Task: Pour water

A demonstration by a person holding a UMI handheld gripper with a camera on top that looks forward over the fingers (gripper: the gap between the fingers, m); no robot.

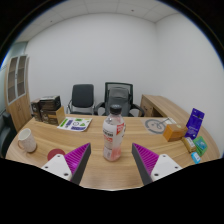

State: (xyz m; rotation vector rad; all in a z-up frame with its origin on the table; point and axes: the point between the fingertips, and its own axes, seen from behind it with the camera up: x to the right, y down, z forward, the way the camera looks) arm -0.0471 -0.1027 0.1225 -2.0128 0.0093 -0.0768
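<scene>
While the gripper (110, 160) hangs above the near edge of the tabletop (110, 172), its fingers are spread wide and grip nothing; pink pads (71, 159) face inward. Water bottle (113, 138) sits dead ahead at 12 o'clock, between the finger lines but just past the tips, gap on both sides. Long axis vertical, cap up, standing on its own on the tabletop. White cup (27, 141), the likely pour target, is at about 10 o'clock, well apart from the bottle. Judgement: grasp step not yet done. Next move is straight forward along the fingers until the bottle body is between the pads, then close. No yaw needed. Risk: tall narrow bottle, a fingertip nudge could tip it.
</scene>
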